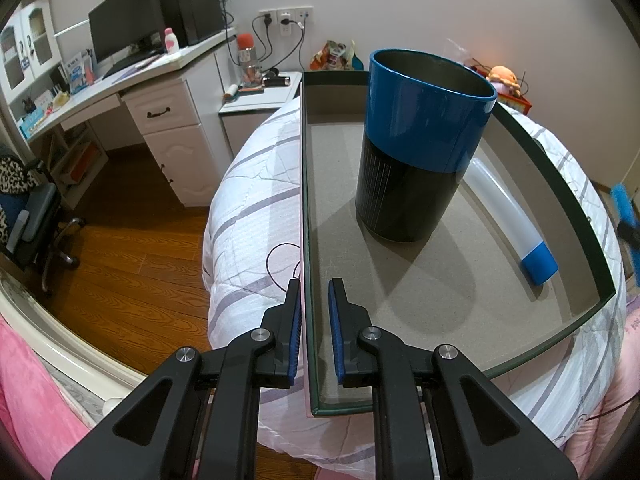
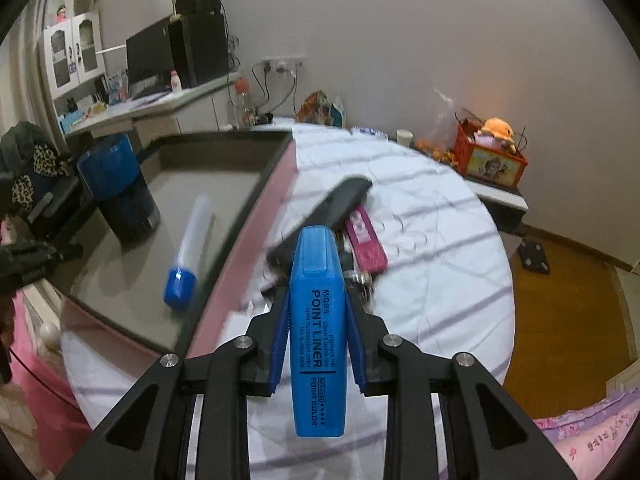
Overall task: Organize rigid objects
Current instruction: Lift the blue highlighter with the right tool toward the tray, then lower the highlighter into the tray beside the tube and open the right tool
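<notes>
My left gripper [image 1: 314, 292] is pinching the near left wall of the shallow box [image 1: 552, 160], 1 blue pad on the outside and 1 on the inside of that wall, close to the box's near left corner. The box rests on a white quilt with grey stripes [image 1: 248, 200]. Inside it, a tall cylinder, blue above and black below [image 1: 416, 152], stands upright near the middle of the floor, toward the far wall. A clear tube with a blue cap [image 1: 516, 224] lies flat along the box's right wall, its cap pointing at the near right corner. My right gripper [image 2: 316, 300] is clamped on a blue highlighter [image 2: 318, 340] printed POINT LINER, both pads pressed against its sides, the marker running lengthwise between the 2 fingers. From the right wrist view it hangs above the quilt, just outside the box's right wall. On the quilt beyond it lie a dark oblong object [image 2: 344, 196] and a pink flat item [image 2: 366, 240], side by side, with small things I cannot make out beneath them.
</notes>
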